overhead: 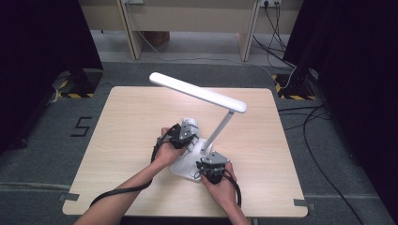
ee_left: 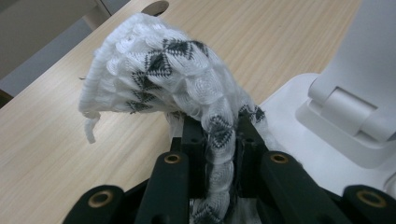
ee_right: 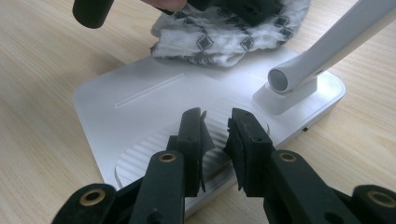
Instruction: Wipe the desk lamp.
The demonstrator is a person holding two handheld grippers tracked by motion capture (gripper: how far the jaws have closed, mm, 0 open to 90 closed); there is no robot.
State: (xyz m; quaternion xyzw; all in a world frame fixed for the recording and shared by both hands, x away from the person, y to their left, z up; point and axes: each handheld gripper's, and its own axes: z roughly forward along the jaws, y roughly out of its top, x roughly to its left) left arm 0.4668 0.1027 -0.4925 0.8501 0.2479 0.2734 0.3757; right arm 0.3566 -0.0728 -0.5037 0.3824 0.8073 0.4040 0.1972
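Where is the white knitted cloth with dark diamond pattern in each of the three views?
High view: the white knitted cloth with dark diamonds lies centre, above the left hand.
Left gripper view: cloth centre, pinched between the jaws.
Right gripper view: cloth top centre.
Shared landmark: the white plastic lamp base beside it.

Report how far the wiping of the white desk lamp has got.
Done: nothing the pictures can confirm. In hand: the left hand-held gripper clamps a white cloth with black diamond pattern at the white lamp base; the right hand-held gripper rests at its near edge. Left: apparently most of the base, the arm and the head.
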